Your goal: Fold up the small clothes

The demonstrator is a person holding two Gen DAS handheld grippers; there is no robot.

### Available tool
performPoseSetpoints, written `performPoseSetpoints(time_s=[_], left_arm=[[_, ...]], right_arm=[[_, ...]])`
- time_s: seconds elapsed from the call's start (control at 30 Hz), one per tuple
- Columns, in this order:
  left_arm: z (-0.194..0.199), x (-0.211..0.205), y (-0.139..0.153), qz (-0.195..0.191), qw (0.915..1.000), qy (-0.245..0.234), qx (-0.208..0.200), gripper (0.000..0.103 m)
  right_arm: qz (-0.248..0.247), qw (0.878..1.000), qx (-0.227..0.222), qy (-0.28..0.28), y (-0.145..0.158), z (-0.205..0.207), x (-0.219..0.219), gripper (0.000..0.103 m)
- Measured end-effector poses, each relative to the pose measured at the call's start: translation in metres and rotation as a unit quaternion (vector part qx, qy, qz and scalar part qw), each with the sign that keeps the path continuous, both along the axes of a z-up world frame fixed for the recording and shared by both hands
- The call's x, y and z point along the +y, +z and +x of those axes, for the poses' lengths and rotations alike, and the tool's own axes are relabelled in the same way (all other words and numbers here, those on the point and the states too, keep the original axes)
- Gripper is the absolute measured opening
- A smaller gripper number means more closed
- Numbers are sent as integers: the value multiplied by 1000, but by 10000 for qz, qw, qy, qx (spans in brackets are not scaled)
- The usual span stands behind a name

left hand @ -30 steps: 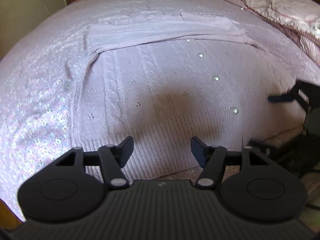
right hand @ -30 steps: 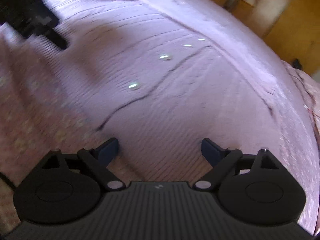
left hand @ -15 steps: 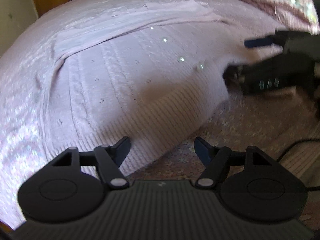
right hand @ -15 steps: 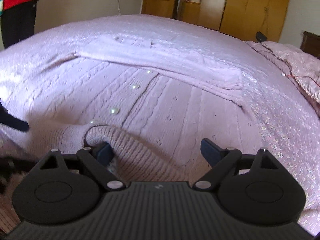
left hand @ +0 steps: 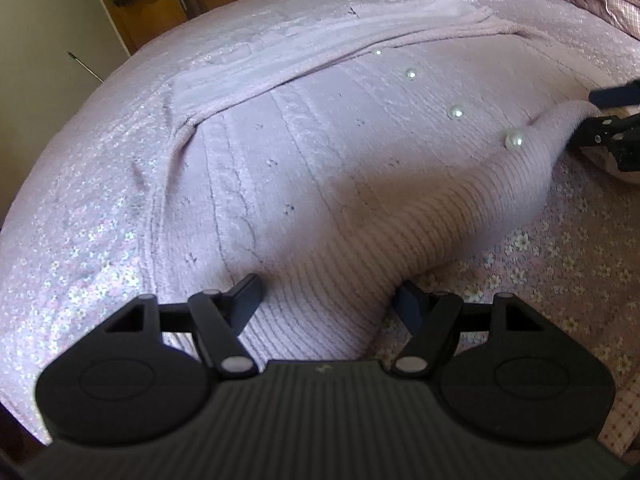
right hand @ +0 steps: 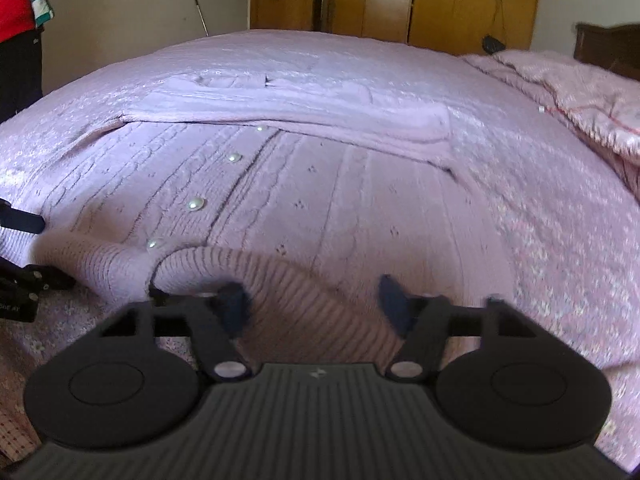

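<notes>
lilac cardigan (left hand: 320, 152) flat on the bed (left hand: 80, 240), near hem lifted | left hand-held gripper (left hand: 330, 300) wide open astride hem | right hand-held gripper (right hand: 312, 302) open astride hem, blurred

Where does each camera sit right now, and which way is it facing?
Left wrist: on the left gripper, open at the cardigan hem's left end, facing up the bed; right gripper at right edge.
Right wrist: on the right gripper, open over the hem's right half, facing the wardrobes; left gripper at left edge.
Shared: cardigan, pearl buttons.
</notes>
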State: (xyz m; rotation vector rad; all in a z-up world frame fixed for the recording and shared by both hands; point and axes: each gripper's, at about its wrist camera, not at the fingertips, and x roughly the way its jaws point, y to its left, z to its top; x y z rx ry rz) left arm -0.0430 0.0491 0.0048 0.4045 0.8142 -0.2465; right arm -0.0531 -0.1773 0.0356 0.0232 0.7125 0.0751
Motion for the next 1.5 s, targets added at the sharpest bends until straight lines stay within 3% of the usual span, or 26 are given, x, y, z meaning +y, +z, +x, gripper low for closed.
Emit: performPoseSetpoints(time_s=[0.1, 0.13, 0.17, 0.37, 0.7, 1.13, 1.37, 1.5], left_arm=[[-2, -3, 4, -101, 9998, -115, -92, 42], [-4, -4, 6, -151, 9997, -154, -131, 25], [-5, -4, 9, -191, 9995, -174, -159, 17], [-5, -1, 33, -519, 9972, -168, -513, 13], [22, -2, 83, -1088, 9878, 19, -1111, 12], [107, -17, 123, -879, 9776, 254, -1895, 12], [175, -25, 115, -971, 9793, 481, -1707, 12], [211, -31, 96, -915, 9830, 611, -1467, 12]], right_arm=[[77, 10000, -5, 63, 1, 0, 1, 40], [95, 9999, -28, 81, 2, 0, 2, 34], [97, 9999, -64, 93, 4, 0, 3, 29], [45, 9991, -432, 16, 20, 1, 5, 19], [48, 9936, -1131, 15, 67, 28, -2, 17], [-57, 9855, -1697, -16, 106, 130, -13, 16], [-96, 9868, -1608, -186, 94, 197, -17, 17], [38, 9921, -1235, -230, 73, 238, -22, 17]])
